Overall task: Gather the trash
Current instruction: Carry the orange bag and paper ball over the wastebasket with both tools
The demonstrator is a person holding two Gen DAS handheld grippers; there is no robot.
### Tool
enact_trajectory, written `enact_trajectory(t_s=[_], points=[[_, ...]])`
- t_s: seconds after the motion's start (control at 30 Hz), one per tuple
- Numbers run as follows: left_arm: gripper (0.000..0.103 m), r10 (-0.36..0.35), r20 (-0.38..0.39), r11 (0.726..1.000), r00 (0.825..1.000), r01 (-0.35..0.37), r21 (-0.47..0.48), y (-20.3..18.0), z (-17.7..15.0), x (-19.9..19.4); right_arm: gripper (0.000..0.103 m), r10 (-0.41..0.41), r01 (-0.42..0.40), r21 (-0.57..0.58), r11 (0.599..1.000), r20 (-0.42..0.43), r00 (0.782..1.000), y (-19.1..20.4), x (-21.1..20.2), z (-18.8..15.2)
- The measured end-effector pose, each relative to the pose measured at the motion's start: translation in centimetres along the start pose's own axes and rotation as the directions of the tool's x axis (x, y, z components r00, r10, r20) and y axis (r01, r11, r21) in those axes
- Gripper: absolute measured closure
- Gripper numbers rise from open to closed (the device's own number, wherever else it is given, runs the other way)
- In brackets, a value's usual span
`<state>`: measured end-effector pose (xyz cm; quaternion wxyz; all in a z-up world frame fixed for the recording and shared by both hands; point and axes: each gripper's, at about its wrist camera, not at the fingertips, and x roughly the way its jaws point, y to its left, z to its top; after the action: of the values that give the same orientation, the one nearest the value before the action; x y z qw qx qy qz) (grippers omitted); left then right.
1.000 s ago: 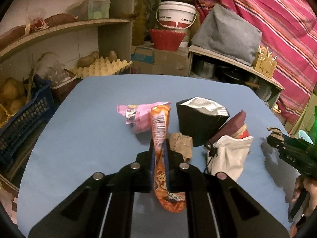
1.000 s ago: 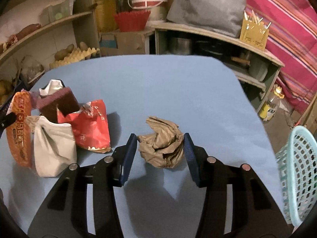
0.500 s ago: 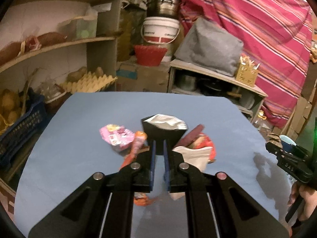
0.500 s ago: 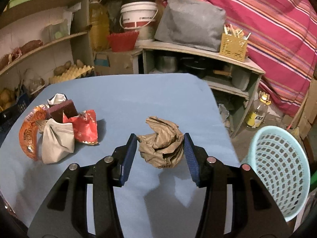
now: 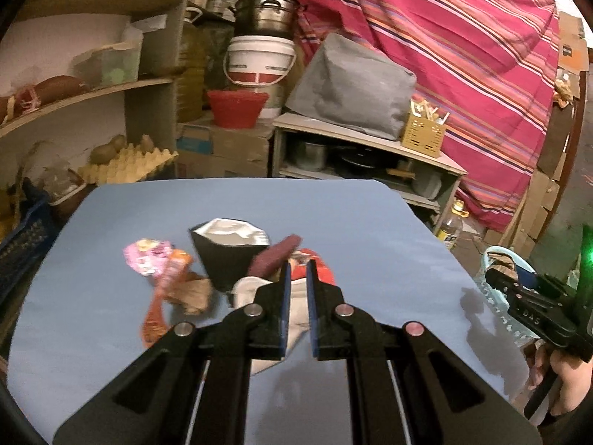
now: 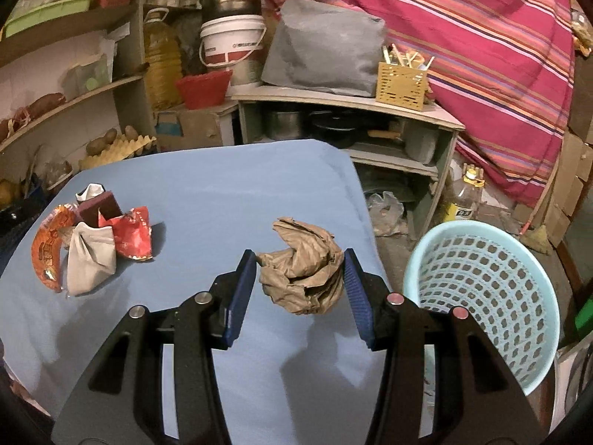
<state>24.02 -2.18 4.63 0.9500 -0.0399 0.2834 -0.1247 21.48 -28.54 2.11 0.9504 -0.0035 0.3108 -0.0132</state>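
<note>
white bucket (image 6: 231, 42), striped cloth (image 6: 481, 26), egg tray (image 5: 129, 163)

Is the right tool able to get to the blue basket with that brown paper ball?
Probably yes. The right tool grips the paper ball, the basket stands just right of the table, and nothing lies between.
</note>
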Motion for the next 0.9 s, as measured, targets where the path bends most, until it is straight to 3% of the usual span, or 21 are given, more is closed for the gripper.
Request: enact_trajectory(t_s=[0.5, 0.7, 0.73, 0.77, 0.8, 0.83, 0.9], points=[[0.094, -0.068, -0.066, 0.995, 0.996, 0.073, 0.074, -7.5, -1.6, 4.5, 0.055, -0.079, 0.079, 0.097, 0.992, -0.001, 0.997, -7.6, -1.4, -1.2], [0.091, -0.043, -0.091, 0.998, 0.995, 0.047, 0.048, -5.7, -1.8, 5.1, 0.055, -0.081, 0.084, 0.146, 0.986, -0.024, 0.996, -9.4, -1.3, -1.9], [0.087, -0.04, -0.095, 0.998, 0.995, 0.043, 0.036, -5.0, -1.7, 5.1, 0.055, -0.078, 0.081, 0.153, 0.985, -0.027, 0.997, -9.5, -1.2, -1.9], [0.063, -0.024, -0.095, 0.999, 0.995, 0.026, 0.022, -3.9, -1.7, 4.9, 0.055, -0.074, 0.077, 0.156, 0.985, -0.028, 0.997, -9.4, -1.1, -1.9], [0.03, 0.004, -0.083, 1.0, 0.997, -0.002, 0.013, -3.2, -1.7, 4.5, 0.055, -0.07, 0.074, 0.154, 0.985, -0.028, 0.997, -9.2, -1.0, -1.8], [0.023, 0.047, -0.055, 0.999, 0.997, -0.047, 0.005, -2.2, -1.7, 3.9, 0.055, -0.067, 0.071, 0.147, 0.987, -0.028, 0.997, -8.8, -1.0, -1.8], [0.022, 0.081, -0.039, 0.997, 0.996, -0.081, 0.01, -0.6, -1.5, 3.1, 0.054, -0.062, 0.065, 0.132, 0.989, -0.029, 0.998, -8.2, -0.7, -1.6]])
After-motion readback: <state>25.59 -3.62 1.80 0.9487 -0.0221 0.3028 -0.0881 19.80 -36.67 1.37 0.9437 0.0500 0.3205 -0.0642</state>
